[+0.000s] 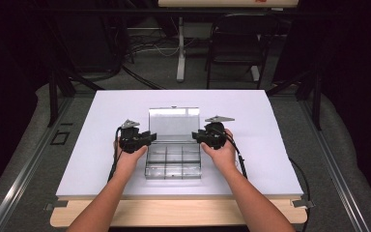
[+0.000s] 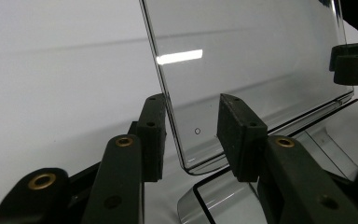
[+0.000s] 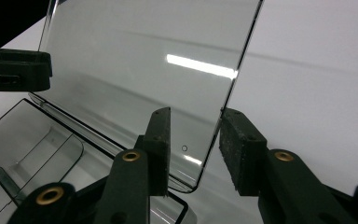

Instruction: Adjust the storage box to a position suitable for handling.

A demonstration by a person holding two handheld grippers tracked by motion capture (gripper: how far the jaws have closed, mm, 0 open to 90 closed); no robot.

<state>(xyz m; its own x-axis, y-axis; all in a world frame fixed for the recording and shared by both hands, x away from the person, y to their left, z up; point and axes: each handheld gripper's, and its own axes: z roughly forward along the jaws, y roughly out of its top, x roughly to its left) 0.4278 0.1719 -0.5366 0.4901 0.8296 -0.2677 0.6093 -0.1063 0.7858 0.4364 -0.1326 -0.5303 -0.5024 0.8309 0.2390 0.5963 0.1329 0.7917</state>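
A clear plastic compartment box [image 1: 174, 163] sits mid-table with its lid [image 1: 174, 123] raised upright at the back. My left gripper [image 1: 148, 137] is at the lid's left edge, my right gripper [image 1: 196, 135] at its right edge. In the left gripper view the jaws [image 2: 191, 105] stand open astride the lid's [image 2: 251, 60] lower corner, and the other gripper [image 2: 354, 63] shows at the far edge. The right gripper's jaws [image 3: 193, 116] are likewise open around the lid's [image 3: 135, 70] edge, which lies close to the right-hand pad [image 3: 235, 149]. The empty compartments [image 3: 37, 140] lie below.
The box rests on a white tabletop [image 1: 101, 121] with a wooden front edge [image 1: 174, 212]. Beyond the table stand a black chair [image 1: 236, 43] and a white post [image 1: 180, 48] on dark floor. Cables trail from both grippers along the forearms.
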